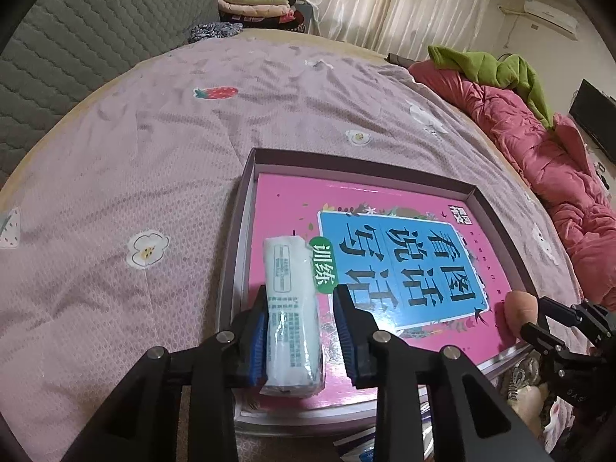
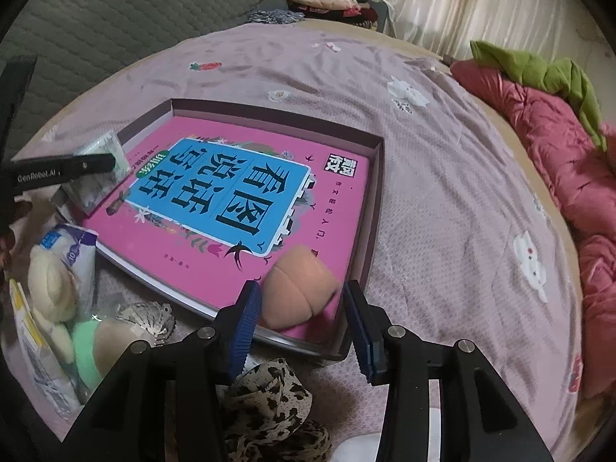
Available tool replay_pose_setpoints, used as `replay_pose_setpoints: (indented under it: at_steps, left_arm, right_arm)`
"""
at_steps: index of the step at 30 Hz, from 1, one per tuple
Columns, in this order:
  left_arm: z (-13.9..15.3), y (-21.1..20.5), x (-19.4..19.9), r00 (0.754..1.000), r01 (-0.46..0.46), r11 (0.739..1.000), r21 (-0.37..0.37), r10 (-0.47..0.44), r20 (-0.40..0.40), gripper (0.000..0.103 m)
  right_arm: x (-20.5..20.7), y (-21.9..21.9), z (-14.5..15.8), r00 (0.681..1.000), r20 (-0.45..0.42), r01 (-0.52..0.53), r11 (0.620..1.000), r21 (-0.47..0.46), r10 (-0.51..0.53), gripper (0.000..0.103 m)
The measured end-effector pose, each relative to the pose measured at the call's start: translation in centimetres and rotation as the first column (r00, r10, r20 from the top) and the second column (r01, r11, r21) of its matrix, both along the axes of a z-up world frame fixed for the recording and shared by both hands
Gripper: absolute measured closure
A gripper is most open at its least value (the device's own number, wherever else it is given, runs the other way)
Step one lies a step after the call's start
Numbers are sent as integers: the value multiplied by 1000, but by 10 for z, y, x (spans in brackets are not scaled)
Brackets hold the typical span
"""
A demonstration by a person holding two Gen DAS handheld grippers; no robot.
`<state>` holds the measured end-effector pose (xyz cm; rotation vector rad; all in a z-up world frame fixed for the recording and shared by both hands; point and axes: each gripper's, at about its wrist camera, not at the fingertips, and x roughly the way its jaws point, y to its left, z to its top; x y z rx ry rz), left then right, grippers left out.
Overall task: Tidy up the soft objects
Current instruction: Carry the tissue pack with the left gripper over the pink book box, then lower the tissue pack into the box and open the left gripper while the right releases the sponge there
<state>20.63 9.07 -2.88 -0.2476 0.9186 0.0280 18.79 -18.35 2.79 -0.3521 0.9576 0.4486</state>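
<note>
Lower centre of the left wrist view: my left gripper (image 1: 300, 331) brackets the white tissue pack (image 1: 290, 308), lying lengthwise between the blue pads. The left pad touches the pack; a gap shows at the right pad, so I read the jaws as spread rather than pinching, though contact is hard to judge. The pack rests on the pink book cover inside the shallow box (image 1: 246, 196), near its left wall, probably so the remaining floor stays free for other items. In the right wrist view, my right gripper (image 2: 302, 327) stands spread around the peach plush (image 2: 300, 288), with clear space on both sides; the plush sits at the box's lower right corner (image 2: 375, 177). Unsorted soft things lie outside the box at lower left of that view: a cream plush bear (image 2: 52, 288), a green plush (image 2: 86, 350), and a leopard-print cloth (image 2: 269, 404) at bottom centre. Judgement: sorting is partly done, two items boxed.
</note>
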Motion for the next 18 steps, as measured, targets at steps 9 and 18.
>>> replay_pose_setpoints:
  at_steps: [9,18]
  left_arm:
    - [5,1,-4,1000,4,1000,14,-5,14,71]
    - [13,3,-10,999,7,1000,8,-7,47,71]
  right_arm:
    - [-2,-1,1,1000,2,0,1000,9,0,53]
    - [-2,-1,3,1000,10,2,1000,30,-2,40]
